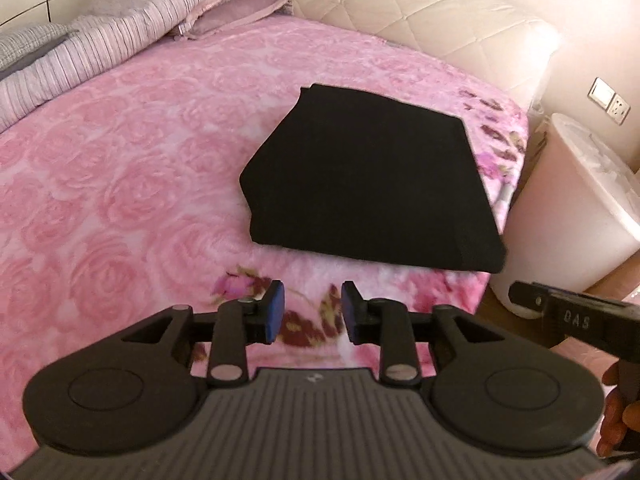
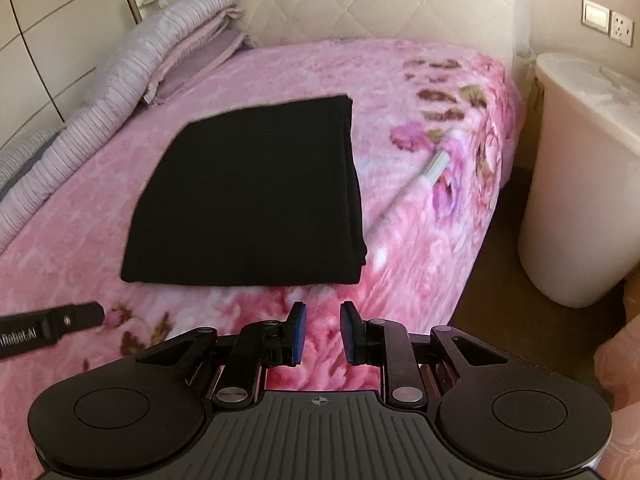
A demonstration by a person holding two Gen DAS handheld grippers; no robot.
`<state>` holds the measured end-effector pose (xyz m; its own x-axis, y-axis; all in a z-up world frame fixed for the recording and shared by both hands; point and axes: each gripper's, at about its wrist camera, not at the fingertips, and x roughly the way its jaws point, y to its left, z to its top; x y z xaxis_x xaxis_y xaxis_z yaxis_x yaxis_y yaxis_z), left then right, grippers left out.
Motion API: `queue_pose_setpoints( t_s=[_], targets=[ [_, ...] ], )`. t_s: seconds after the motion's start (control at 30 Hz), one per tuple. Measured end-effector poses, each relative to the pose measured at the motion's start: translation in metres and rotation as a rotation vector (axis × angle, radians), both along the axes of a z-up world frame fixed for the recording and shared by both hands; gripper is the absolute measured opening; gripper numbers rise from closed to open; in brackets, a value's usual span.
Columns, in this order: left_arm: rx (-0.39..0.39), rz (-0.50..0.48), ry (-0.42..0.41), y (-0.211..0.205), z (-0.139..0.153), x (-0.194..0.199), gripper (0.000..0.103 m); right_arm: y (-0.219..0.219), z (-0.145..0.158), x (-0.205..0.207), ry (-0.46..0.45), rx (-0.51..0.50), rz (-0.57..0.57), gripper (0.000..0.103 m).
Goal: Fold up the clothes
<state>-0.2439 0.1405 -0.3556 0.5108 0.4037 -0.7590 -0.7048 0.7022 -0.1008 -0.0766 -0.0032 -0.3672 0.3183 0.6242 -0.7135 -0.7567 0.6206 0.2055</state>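
Observation:
A black garment (image 1: 368, 184) lies folded into a flat rectangle on the pink rose-patterned bedspread (image 1: 120, 200); it also shows in the right wrist view (image 2: 252, 196). My left gripper (image 1: 313, 308) is open and empty, held above the bedspread just short of the garment's near edge. My right gripper (image 2: 321, 330) is open and empty, also just short of the near edge. Each gripper's body shows at the side of the other's view.
Striped pink pillows and a folded quilt (image 1: 120, 20) lie along the far left of the bed. A cream quilted headboard (image 2: 360, 0) stands behind. A white round bin (image 2: 580, 180) stands right of the bed. A pale rod (image 2: 420, 176) lies on the bedspread right of the garment.

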Motion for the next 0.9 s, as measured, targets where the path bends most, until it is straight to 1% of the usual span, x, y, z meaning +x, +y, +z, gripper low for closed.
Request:
queue_pose_setpoints(
  t_s=[0.07, 0.13, 0.2, 0.27, 0.4, 0.67, 0.9],
  targets=[
    [0.013, 0.003, -0.011, -0.011, 0.008, -0.006, 0.030, -0.008, 0.006, -0.006, 0.010, 0.005, -0.011, 0.023],
    [0.032, 0.005, -0.015, -0.022, 0.016, -0.011, 0.030, -0.016, 0.014, -0.009, 0.003, 0.022, -0.010, 0.025],
    [0.051, 0.009, -0.013, -0.032, 0.023, -0.015, 0.031, -0.024, 0.021, -0.012, 0.002, 0.038, -0.010, 0.032],
    [0.070, 0.013, -0.011, -0.043, 0.029, -0.020, 0.033, -0.032, 0.027, -0.016, -0.005, 0.049, -0.009, 0.037],
    [0.097, 0.018, -0.006, -0.064, 0.039, -0.028, 0.034, -0.048, 0.039, -0.024, -0.026, 0.057, -0.001, 0.043],
    [0.136, -0.018, -0.015, -0.099, 0.054, -0.046, 0.035, -0.072, 0.056, -0.043, -0.069, 0.053, 0.008, 0.047],
    [0.143, -0.031, -0.042, -0.112, 0.060, -0.056, 0.035, -0.084, 0.070, -0.057, -0.117, 0.065, 0.023, 0.048]
  ],
)
